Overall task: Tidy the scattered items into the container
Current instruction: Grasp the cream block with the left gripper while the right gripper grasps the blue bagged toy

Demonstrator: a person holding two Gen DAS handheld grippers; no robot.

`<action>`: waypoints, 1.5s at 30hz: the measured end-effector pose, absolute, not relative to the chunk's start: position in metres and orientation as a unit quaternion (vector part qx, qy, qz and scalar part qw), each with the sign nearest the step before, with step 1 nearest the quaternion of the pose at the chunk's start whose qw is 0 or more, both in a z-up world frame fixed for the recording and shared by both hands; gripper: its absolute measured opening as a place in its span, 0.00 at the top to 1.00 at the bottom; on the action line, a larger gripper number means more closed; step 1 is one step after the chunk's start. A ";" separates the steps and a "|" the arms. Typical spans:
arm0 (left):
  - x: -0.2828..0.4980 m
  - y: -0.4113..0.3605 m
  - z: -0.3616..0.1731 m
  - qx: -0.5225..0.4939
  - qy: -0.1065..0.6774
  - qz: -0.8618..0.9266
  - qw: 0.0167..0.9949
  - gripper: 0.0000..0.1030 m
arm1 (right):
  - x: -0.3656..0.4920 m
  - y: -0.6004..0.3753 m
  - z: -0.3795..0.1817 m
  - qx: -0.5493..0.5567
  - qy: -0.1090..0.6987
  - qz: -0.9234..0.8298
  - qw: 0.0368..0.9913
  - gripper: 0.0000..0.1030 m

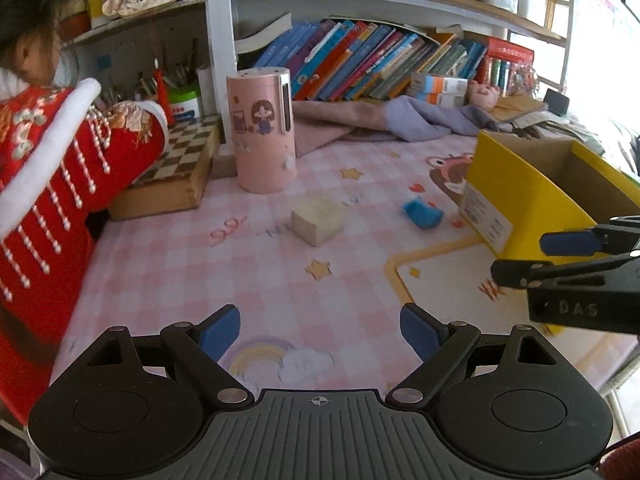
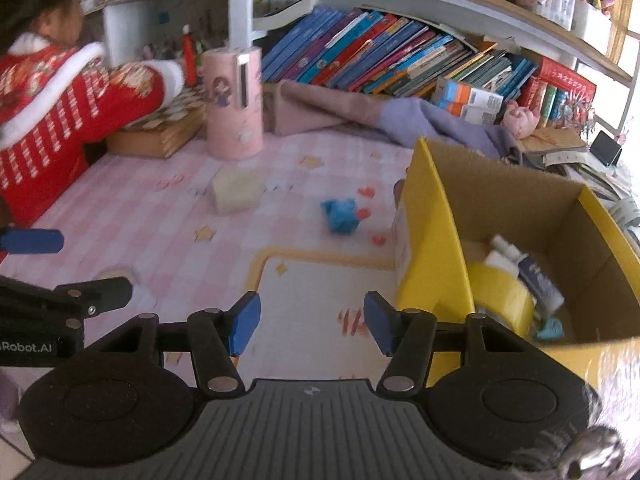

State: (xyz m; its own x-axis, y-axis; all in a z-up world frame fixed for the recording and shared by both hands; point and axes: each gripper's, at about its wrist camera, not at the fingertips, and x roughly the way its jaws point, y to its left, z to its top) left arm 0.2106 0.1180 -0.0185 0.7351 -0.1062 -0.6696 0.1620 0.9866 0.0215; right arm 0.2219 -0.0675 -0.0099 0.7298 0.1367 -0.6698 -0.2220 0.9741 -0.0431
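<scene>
My left hand-held gripper (image 1: 320, 330) is spread wide, empty. My right hand-held gripper (image 2: 312, 326) is part-open, grasping nothing, just beside the yellow box (image 2: 432, 248). Blue item (image 2: 340, 216) and cream block (image 2: 234, 192) lie on the worktop (image 2: 140, 208) left of the box.

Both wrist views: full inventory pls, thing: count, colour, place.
box: 1, yellow cardboard, open, right side of mat
tape roll: 1, yellow, inside box
bottle: 1, white with dark label, inside box on tape roll
block: 1, cream, mid mat
blue item: 1, blue, on mat left of box
canister: 1, pink, upright, back of mat
chessboard box: 1, wooden, checkered, left of canister
cloth: pink and lilac, bunched below books
books: many, mostly blue, leaning on shelf
mat: 1, pink checked, covers desk
person: 1, red and white sleeve, left edge
left gripper: open, empty
right gripper: open, empty
</scene>
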 end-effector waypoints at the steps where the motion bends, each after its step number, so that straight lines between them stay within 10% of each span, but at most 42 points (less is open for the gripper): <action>1: 0.216 0.118 -0.019 0.043 0.355 -0.072 0.931 0.13 | 0.228 -0.067 -0.009 -0.058 0.354 0.093 0.929 0.46; 36: 0.374 0.100 -0.080 0.081 0.367 -0.120 0.919 0.16 | 0.405 -0.042 -0.058 -0.050 0.425 0.029 0.903 0.46; 45: 0.386 0.098 -0.091 0.085 0.384 -0.139 0.909 0.39 | 0.414 -0.043 -0.070 -0.045 0.448 0.029 0.892 0.47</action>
